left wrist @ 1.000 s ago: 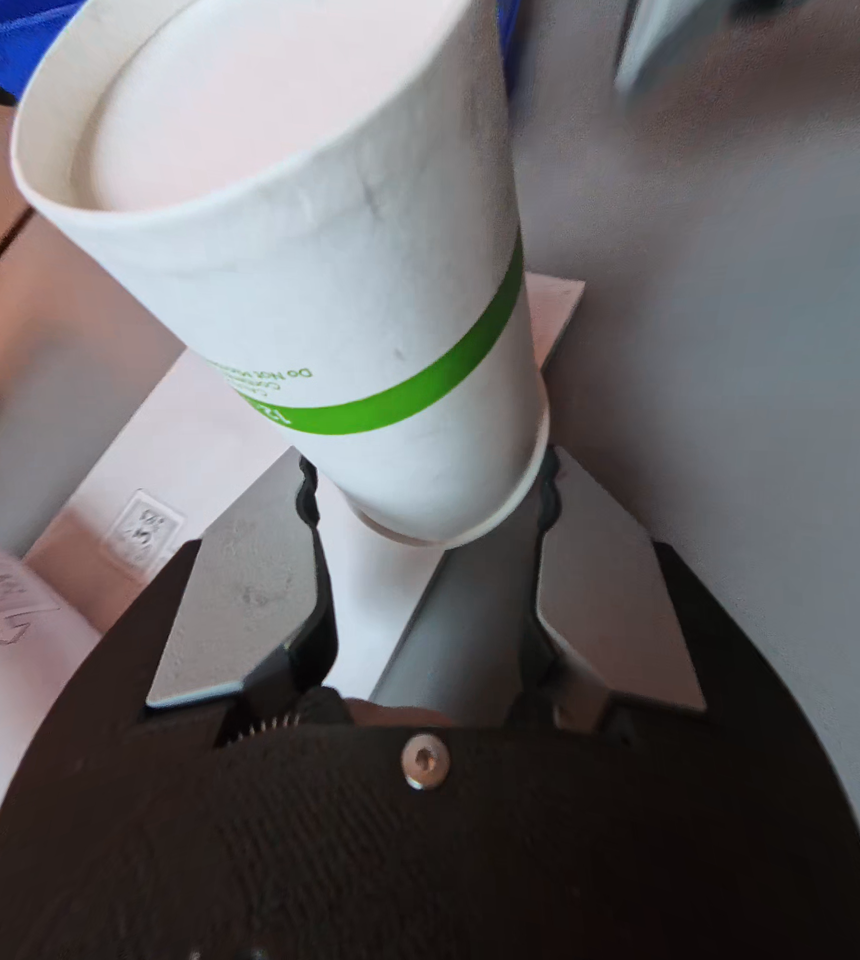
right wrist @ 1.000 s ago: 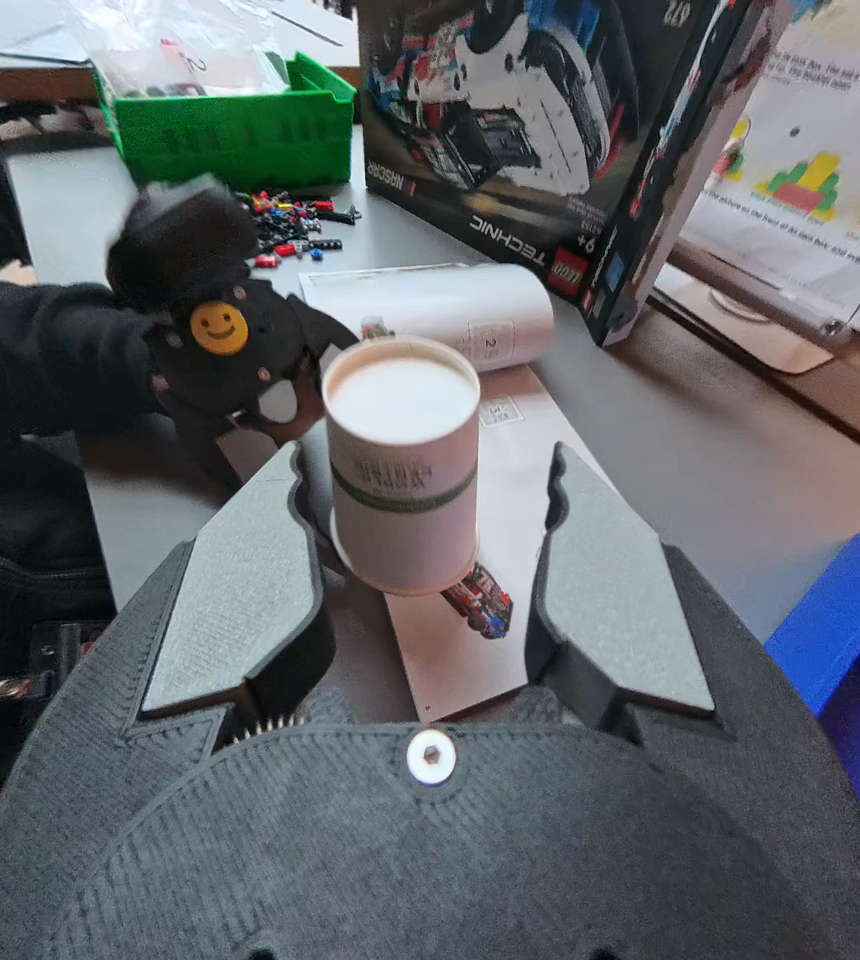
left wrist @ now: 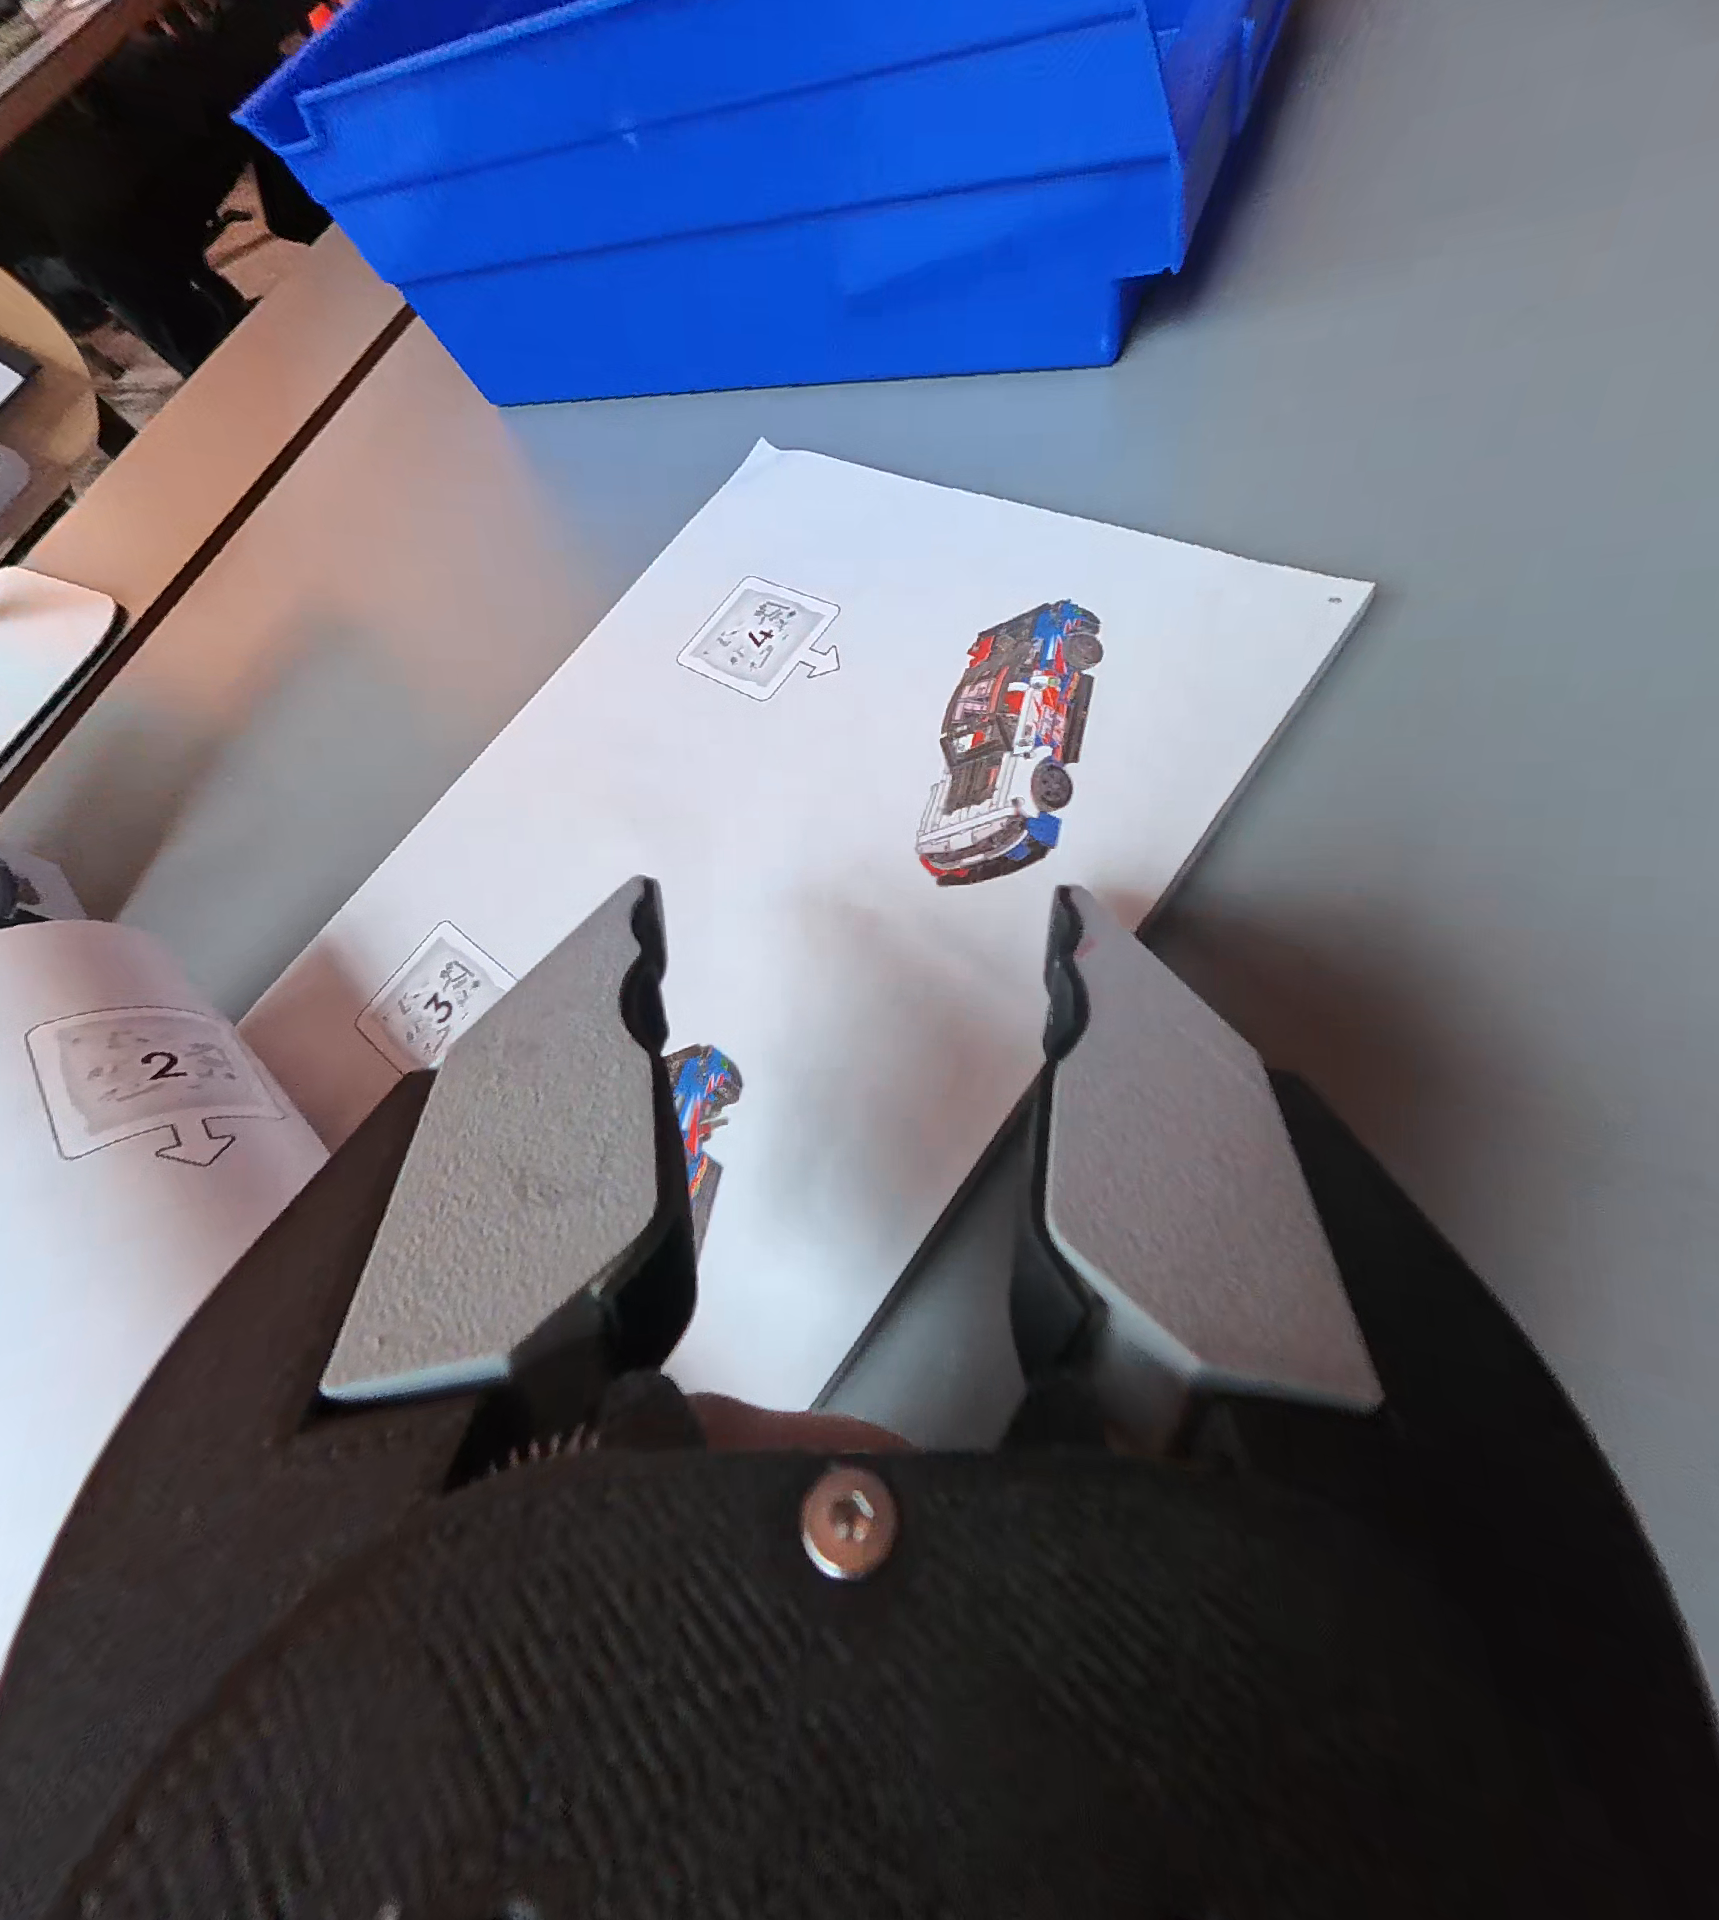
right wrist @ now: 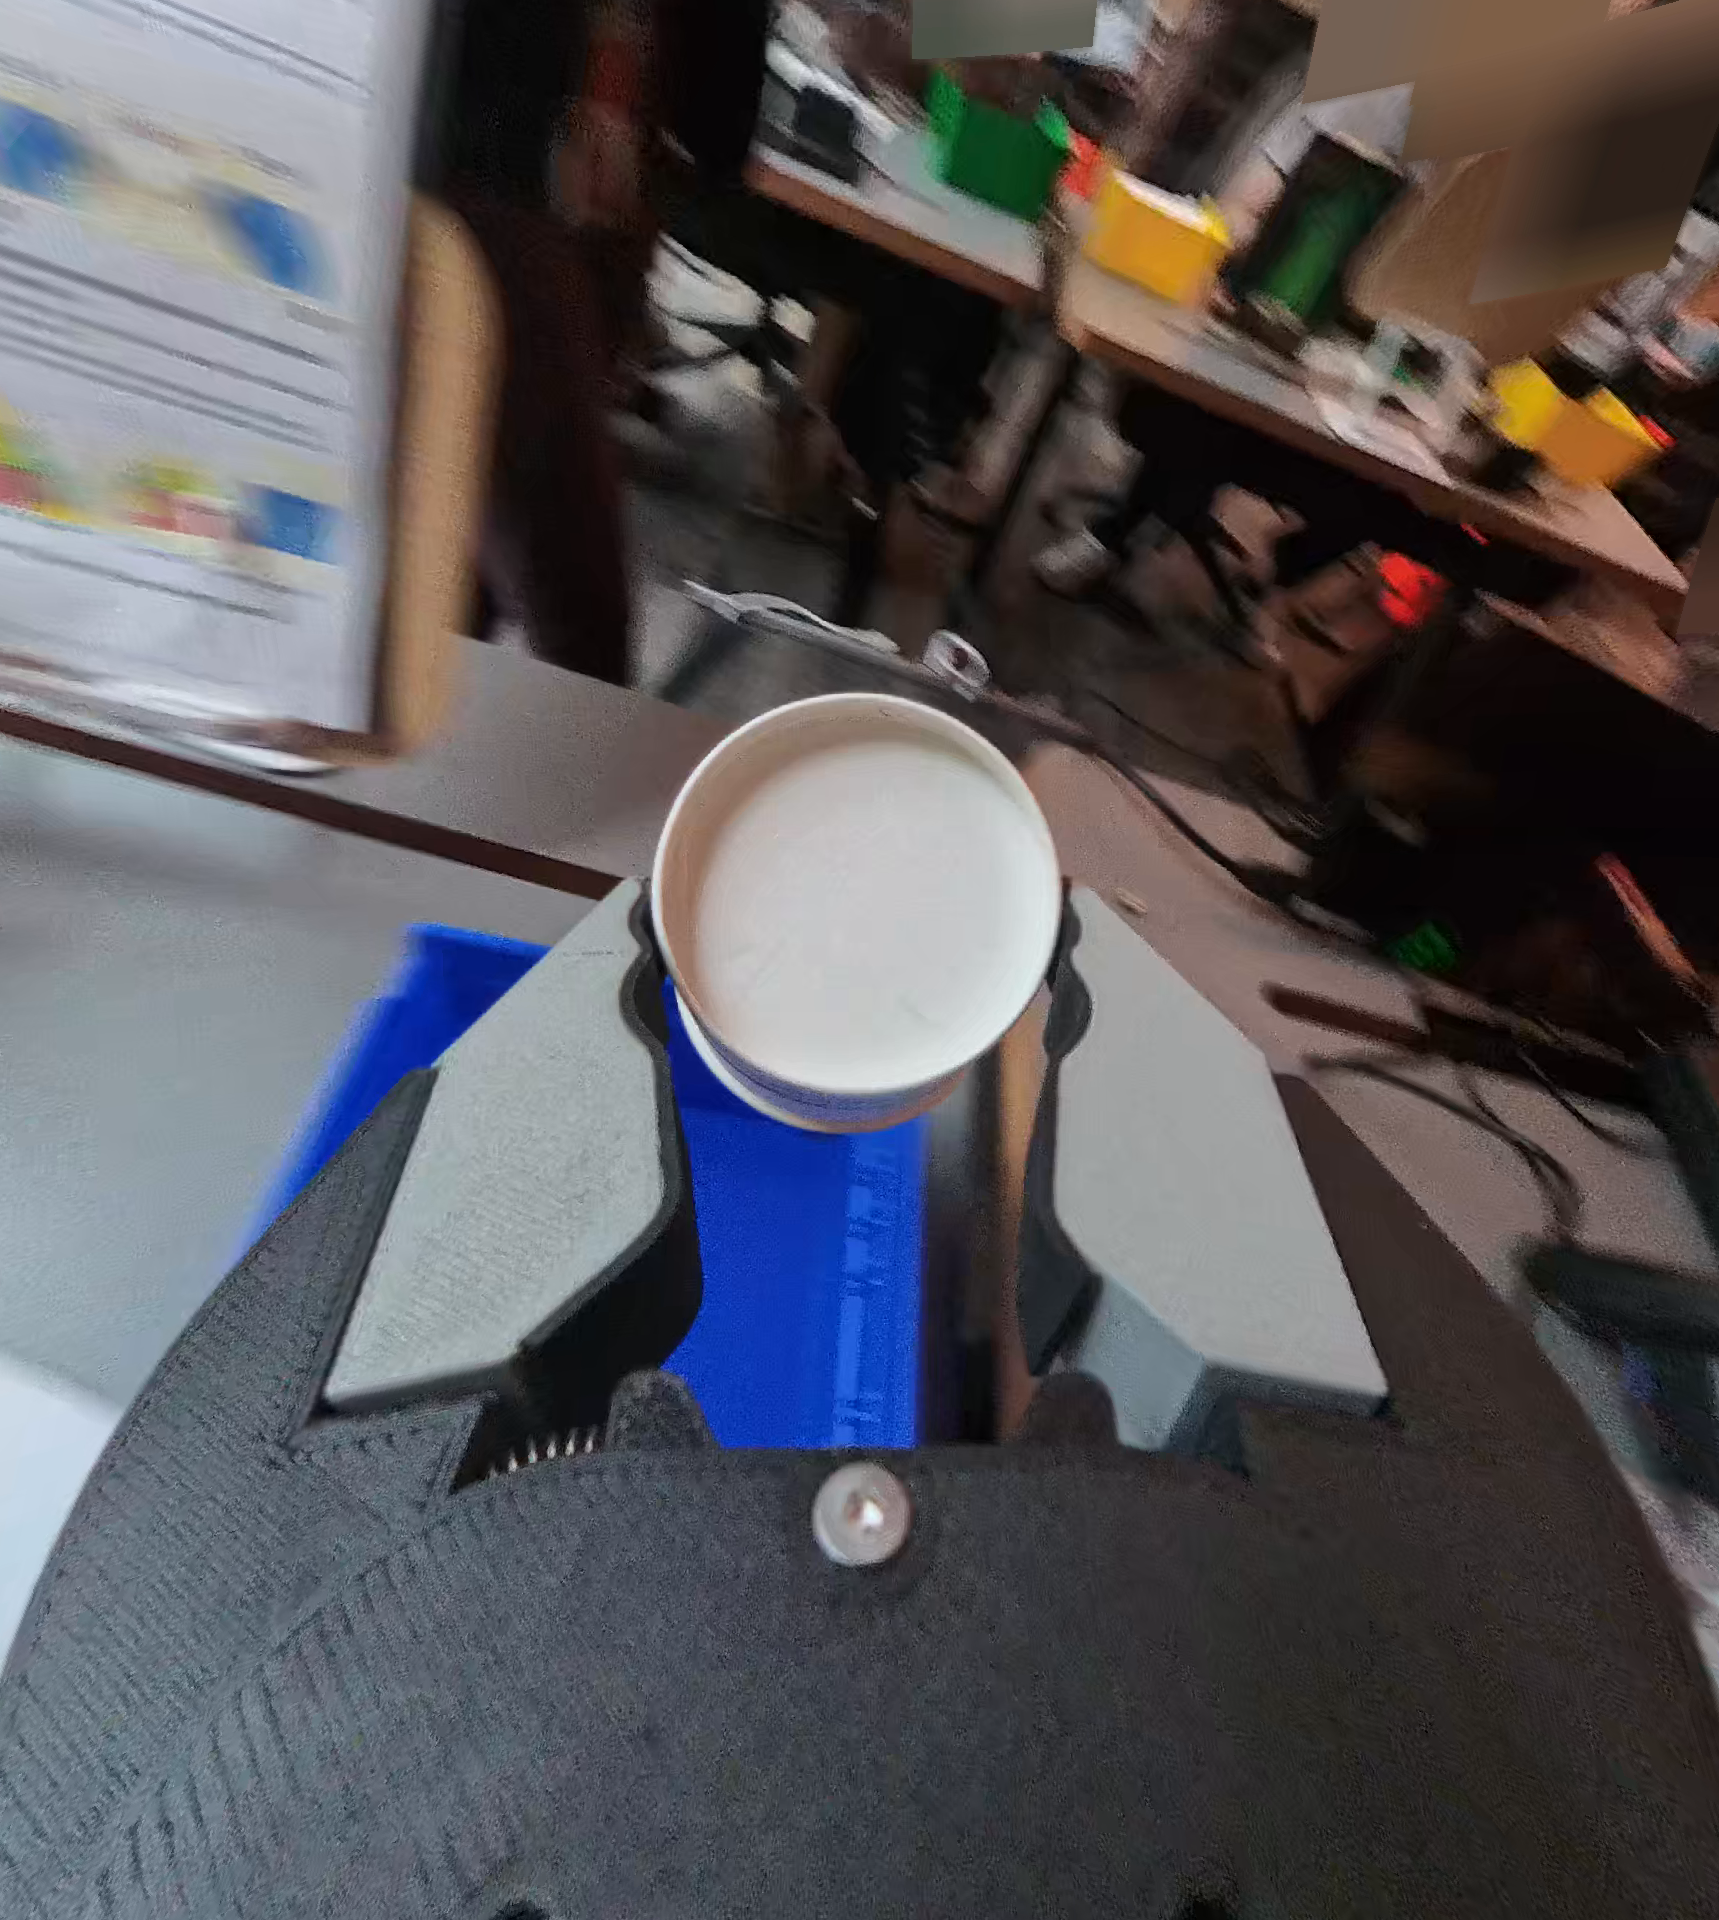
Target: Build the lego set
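Observation:
A white paper cup (right wrist: 855, 894) is held between the fingertips of my right gripper (right wrist: 855, 914), its recessed base towards the camera, above a blue bin (right wrist: 793, 1247). My left gripper (left wrist: 853, 914) is open and empty, low over the open instruction booklet (left wrist: 834, 727), which lies flat on the grey table (left wrist: 1509, 727) and shows printed pictures of a car. No loose Lego pieces are in view.
A stack of blue bins (left wrist: 751, 208) stands at the far side of the booklet. A curled booklet page (left wrist: 55, 1195) rises at the left. A poster board (right wrist: 128, 343) stands at the left. Blurred tables with green and yellow bins (right wrist: 1156, 234) lie behind. Left tips to right tips: about 45 centimetres.
The cup has passed from my left gripper to my right. The left let go and now stands open over the booklet. The right closed on the cup and swung it over the blue bin.

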